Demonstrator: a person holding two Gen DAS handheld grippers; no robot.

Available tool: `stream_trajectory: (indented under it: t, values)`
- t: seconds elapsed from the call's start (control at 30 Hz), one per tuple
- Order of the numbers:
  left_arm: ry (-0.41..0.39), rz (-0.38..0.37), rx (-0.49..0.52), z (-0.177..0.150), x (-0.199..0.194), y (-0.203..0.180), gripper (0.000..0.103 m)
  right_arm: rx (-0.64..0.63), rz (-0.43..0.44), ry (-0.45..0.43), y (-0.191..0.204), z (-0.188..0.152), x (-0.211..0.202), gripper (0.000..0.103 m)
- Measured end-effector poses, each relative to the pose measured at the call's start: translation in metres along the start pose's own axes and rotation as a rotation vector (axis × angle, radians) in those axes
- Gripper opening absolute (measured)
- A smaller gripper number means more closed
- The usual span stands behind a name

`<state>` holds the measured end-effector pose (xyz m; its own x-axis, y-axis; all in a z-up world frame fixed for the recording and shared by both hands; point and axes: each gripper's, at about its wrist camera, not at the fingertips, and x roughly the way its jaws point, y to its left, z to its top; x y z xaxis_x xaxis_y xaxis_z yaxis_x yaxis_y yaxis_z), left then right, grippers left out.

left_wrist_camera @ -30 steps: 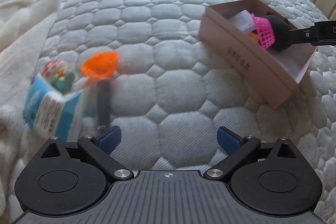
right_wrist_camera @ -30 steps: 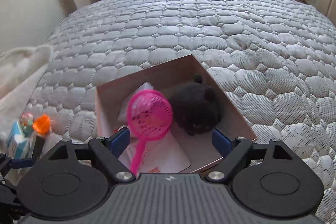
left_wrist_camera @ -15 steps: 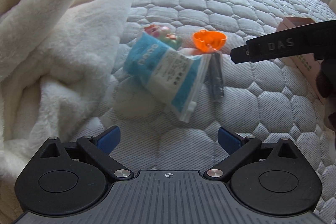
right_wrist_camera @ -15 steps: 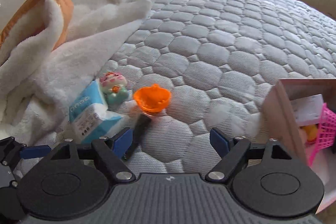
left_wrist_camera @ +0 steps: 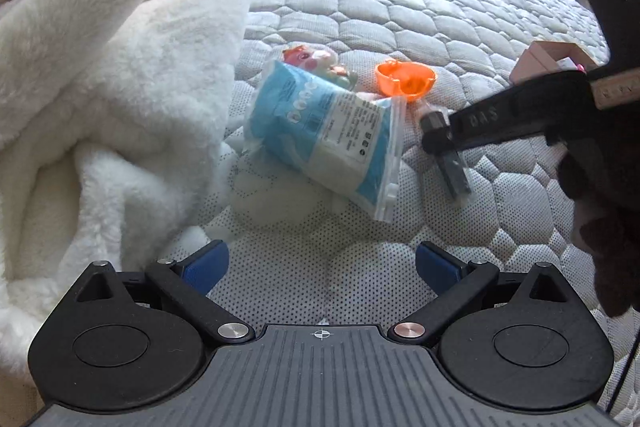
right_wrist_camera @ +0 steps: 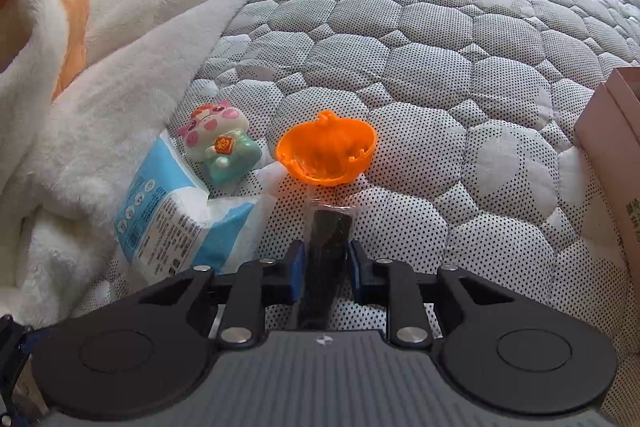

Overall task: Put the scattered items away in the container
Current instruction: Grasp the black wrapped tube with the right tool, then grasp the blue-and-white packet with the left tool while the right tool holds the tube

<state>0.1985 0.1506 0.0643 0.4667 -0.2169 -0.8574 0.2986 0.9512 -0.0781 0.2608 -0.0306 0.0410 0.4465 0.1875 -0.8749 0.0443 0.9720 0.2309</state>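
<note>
A grey quilted mattress (right_wrist_camera: 460, 75) is filling both views, and a fluffy white blanket (left_wrist_camera: 100, 79) is lying bunched along its left side. At the right edge a pink cardboard box (right_wrist_camera: 616, 147) is sitting on the mattress, well apart from the loose items. Near the blanket, a blue and white packet (left_wrist_camera: 328, 135) is lying tilted, its far corner resting against a small pink and green cat figurine (right_wrist_camera: 220, 147). Just right of the figurine, an orange plastic cup (right_wrist_camera: 326, 153) is sitting open side up. Nearer than the cup, a dark stick in clear wrap (right_wrist_camera: 326, 247) is lying on the mattress, its far end almost touching the cup. The right gripper (right_wrist_camera: 325, 269) is reaching down from the right, its blue pads pressing on both sides of the stick, which is lying on the mattress. The left gripper (left_wrist_camera: 322, 261) is hovering near the packet with its fingers spread wide and nothing between them.
</note>
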Motion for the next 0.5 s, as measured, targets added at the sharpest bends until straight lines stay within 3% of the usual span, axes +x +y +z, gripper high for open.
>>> stream_trajectory:
  t: [0.17,0.27,0.4,0.5]
  values:
    - [-0.063,0.056,0.075,0.024,0.009,-0.005,0.103,-0.036,-0.023,0.02,-0.018,-0.03,-0.037,0.019]
    - [-0.093,0.071,0.115,0.041,0.016,-0.006,0.103,-0.04,-0.083,0.041,-0.036,-0.053,-0.057,0.019]
    - [-0.055,0.083,0.1,0.057,0.034,-0.003,0.103,-0.032,-0.155,0.059,-0.061,-0.081,-0.073,0.019]
    - [-0.004,-0.003,0.068,0.06,0.042,-0.005,0.103,-0.01,-0.187,0.057,-0.074,-0.096,-0.081,0.021]
